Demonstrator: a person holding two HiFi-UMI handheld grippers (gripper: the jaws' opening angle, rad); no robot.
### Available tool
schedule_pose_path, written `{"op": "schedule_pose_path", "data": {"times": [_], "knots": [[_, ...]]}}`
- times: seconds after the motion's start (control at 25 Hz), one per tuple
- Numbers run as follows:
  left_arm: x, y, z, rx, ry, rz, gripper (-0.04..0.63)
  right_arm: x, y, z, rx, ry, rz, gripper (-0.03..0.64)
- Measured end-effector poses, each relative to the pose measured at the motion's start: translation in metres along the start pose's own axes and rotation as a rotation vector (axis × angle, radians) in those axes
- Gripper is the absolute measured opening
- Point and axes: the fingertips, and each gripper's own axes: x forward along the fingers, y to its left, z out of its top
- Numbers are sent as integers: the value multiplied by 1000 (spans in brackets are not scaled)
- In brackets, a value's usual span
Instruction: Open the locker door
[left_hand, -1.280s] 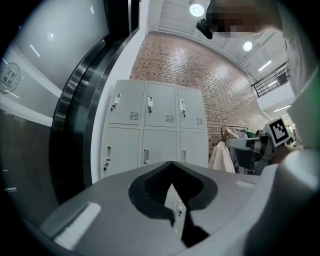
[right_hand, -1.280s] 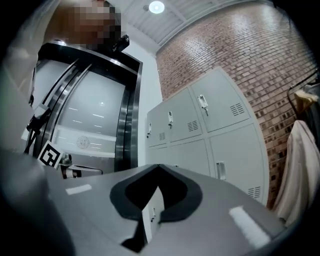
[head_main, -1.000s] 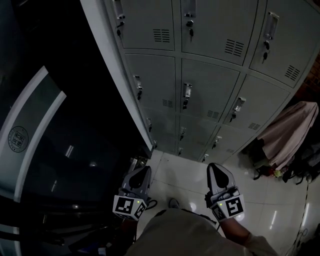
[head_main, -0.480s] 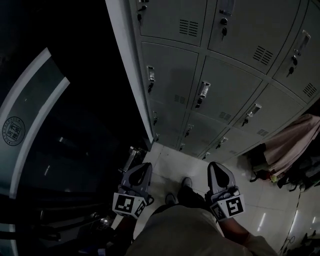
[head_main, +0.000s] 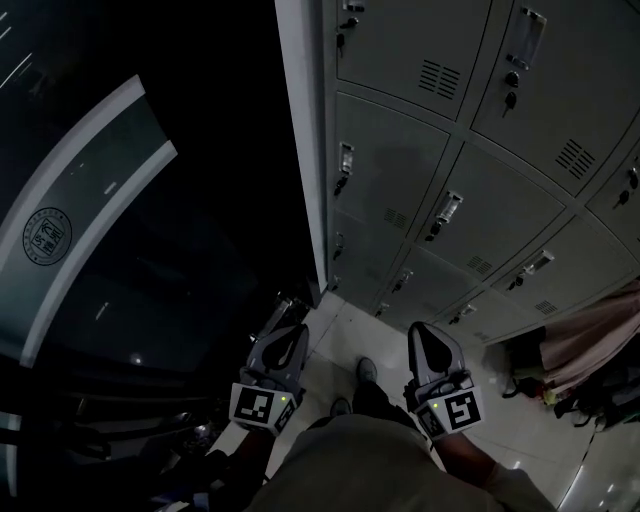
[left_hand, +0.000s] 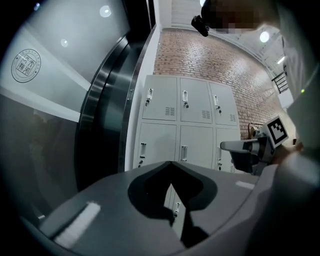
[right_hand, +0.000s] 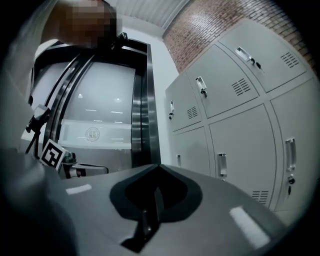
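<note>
A tall grey metal locker bank (head_main: 470, 150) fills the upper right of the head view. Its closed doors each carry a small handle and a keyed lock. To its left is a dark glass wall with a round emblem (head_main: 45, 235). Only the head view shows the pale glossy tiled floor (head_main: 335, 335) and a pinkish cloth (head_main: 590, 345) heaped at the foot of the lockers. Only the gripper views show the red brick wall (left_hand: 200, 55) rising above the lockers.

The left gripper (head_main: 288, 340) and right gripper (head_main: 425, 338) are held low, side by side. The lockers stand ahead of both and well apart from them: straight beyond the left gripper's jaws, and to the right of the right gripper's. Each gripper's jaw tips meet, with nothing between them.
</note>
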Motion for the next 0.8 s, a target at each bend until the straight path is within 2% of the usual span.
{"op": "schedule_pose_path", "data": {"times": [0.04,0.16,0.28,0.32,0.36,0.44,0.48,0.6,0.68,0.72,0.8], "knots": [[4,2,0,-5,-1,3,112,5,-2,-5,-2,25,10,0],[20,9,0,-3,-36,9,112,31,-8,5,5,-43,29,2],[30,11,0,-16,-27,17,112,48,-17,-31,5,132,46,2],[33,12,-1,-23,-17,22,112,58,-20,-39,-2,155,55,3],[37,15,-1,-28,-13,29,112,71,-23,-43,-12,138,71,17],[43,20,-3,-29,-14,47,112,101,-33,-48,-36,69,101,92],[45,21,-4,-29,-14,55,112,115,-38,-52,-43,60,107,92],[51,23,-8,-39,-6,71,112,159,-50,-72,-43,97,114,94],[55,24,-12,-48,0,75,112,191,-59,-89,-26,143,118,124],[57,26,-14,-47,-12,77,112,206,-63,-96,-17,160,117,130],[63,34,-16,-25,-89,82,112,236,-69,-107,-12,186,112,135]]}}
